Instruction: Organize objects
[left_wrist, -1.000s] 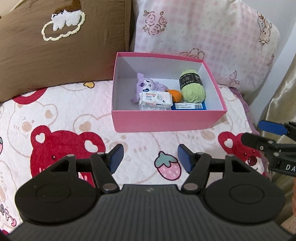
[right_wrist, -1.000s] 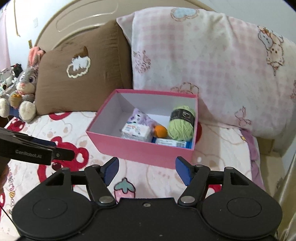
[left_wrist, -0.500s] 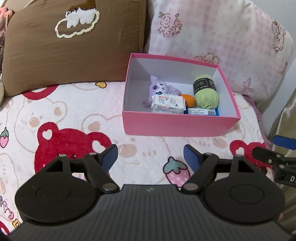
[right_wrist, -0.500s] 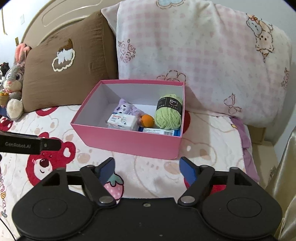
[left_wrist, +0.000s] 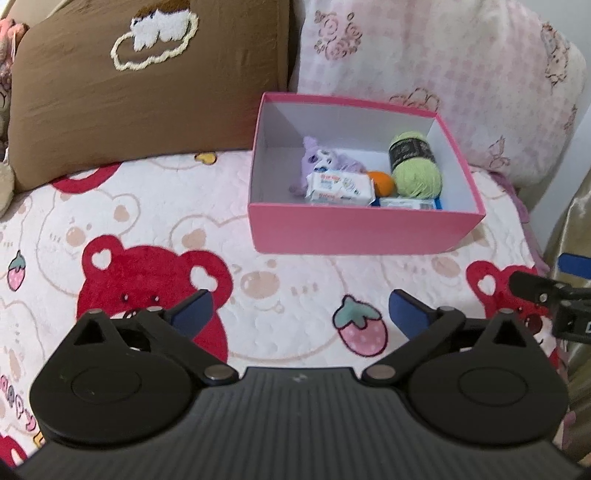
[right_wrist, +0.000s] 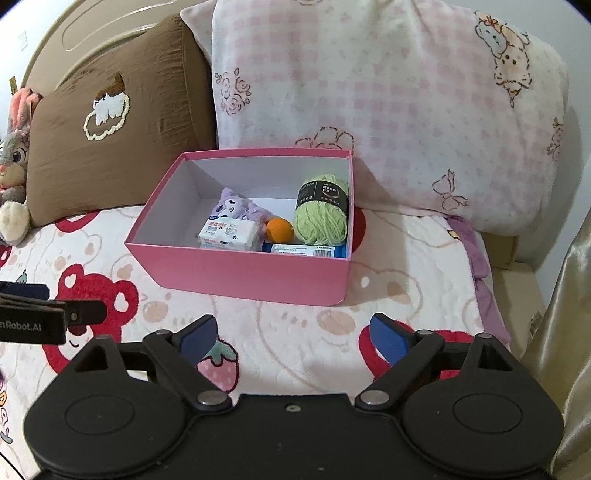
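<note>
Looking nearly finished: yarn ball (right_wrist: 322, 217), orange (right_wrist: 279, 229), wipes pack (right_wrist: 228, 233) and purple plush (right_wrist: 236, 207) sit inside the pink box (right_wrist: 243, 271) (blanket (right_wrist: 406, 273) bare), while left gripper (left_wrist: 299, 308) and right gripper (right_wrist: 291, 334) are both spreading open, empty.

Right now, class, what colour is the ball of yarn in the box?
Light green yarn with a black label; clearest in the right wrist view.

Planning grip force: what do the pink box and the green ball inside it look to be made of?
Pink box: looks like thin matte cardboard, going by its flat walls, crisp folded corners and white inside. Green ball: soft wound yarn, with visible strands and a black paper band; the fibre can't be told.
</note>
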